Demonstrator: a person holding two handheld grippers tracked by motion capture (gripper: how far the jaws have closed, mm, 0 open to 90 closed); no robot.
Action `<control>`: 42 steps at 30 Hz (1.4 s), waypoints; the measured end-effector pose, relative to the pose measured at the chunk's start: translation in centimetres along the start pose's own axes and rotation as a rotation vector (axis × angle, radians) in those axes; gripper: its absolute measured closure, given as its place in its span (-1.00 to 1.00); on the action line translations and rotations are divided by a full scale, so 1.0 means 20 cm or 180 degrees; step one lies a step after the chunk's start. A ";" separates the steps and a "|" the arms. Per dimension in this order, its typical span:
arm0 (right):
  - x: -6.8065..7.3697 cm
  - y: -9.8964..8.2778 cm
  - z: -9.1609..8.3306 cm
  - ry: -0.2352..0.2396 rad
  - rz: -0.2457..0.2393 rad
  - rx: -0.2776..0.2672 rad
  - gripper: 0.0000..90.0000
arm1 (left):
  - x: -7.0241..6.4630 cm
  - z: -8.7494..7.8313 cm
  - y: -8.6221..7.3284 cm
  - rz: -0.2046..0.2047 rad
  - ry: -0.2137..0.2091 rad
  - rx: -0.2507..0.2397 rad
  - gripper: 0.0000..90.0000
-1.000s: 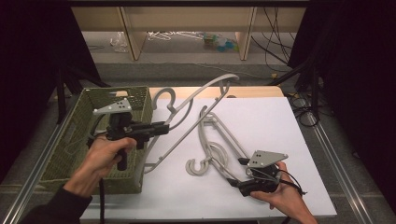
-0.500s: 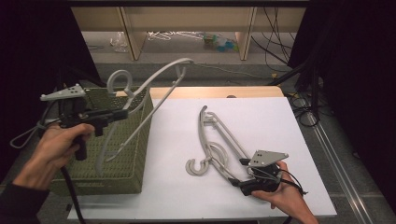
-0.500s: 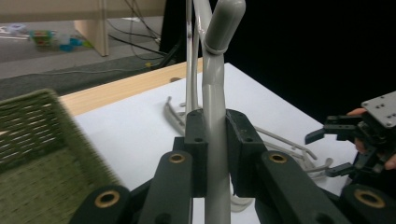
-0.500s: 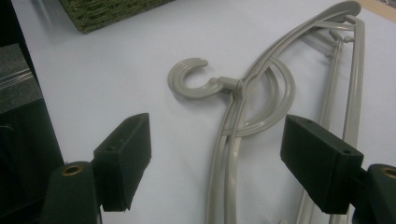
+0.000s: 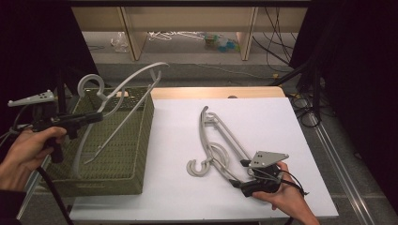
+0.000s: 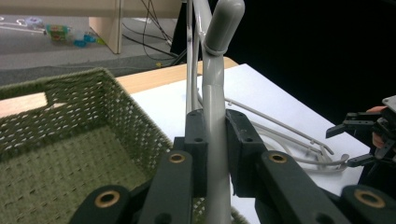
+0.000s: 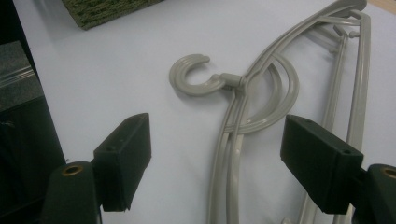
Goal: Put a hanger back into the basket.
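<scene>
Left tongs (image 6: 215,154) clamped on a grey plastic hanger (image 5: 123,93), held tilted above the green woven basket (image 5: 133,159), its hook over the basket's far rim. Right tongs (image 7: 217,163) wide apart, low over two stacked hangers (image 5: 220,140) lying on the white counter (image 5: 178,197) right of the basket, pads clear of them.

The left gripper (image 5: 91,117) clamps a grey hanger (image 5: 123,96) and holds it tilted above the green woven basket (image 5: 136,154). The right gripper (image 5: 239,173), jaws apart, rests on the white table (image 5: 272,117) at the stacked grey hangers (image 5: 213,145) lying there.
</scene>
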State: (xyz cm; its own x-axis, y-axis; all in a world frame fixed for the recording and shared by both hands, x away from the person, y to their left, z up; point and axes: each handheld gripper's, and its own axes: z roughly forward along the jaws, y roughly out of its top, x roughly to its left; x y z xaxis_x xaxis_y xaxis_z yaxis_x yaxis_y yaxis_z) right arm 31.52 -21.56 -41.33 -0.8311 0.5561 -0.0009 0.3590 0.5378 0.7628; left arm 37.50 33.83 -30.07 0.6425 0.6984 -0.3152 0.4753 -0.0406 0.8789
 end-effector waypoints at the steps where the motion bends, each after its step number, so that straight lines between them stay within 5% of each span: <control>1: 0.00 0.00 0.00 0.0000 0.0000 0.0000 -0.44 | 0.00 0.00 0.00 0.0000 0.0000 0.0000 0.76; 11: 0.00 0.00 0.00 0.0011 0.0011 0.0042 -0.44 | 0.17 -0.02 -0.06 -0.0166 0.0099 0.0076 0.76; 22: -0.01 -0.01 0.00 0.0004 0.0002 0.0036 -0.44 | 0.29 -0.06 -0.11 -0.0132 0.0169 0.0174 0.76; 28: -0.01 -0.01 0.00 0.0020 -0.0006 0.0052 -0.44 | 0.38 -0.09 -0.19 -0.0243 0.0255 0.0238 0.76; 42: -0.02 -0.01 0.00 0.0006 0.0008 0.0075 -0.44 | 0.44 -0.03 -0.29 -0.0341 0.0292 0.0419 0.76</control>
State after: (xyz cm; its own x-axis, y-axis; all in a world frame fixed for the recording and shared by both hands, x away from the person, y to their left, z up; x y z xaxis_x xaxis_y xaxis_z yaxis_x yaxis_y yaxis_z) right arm 31.70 -21.85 -41.57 -0.8310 0.5563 0.0023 0.3711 0.5512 0.7473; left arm 40.01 40.74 -37.76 0.5293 0.7658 -0.3652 0.6165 -0.0514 0.7857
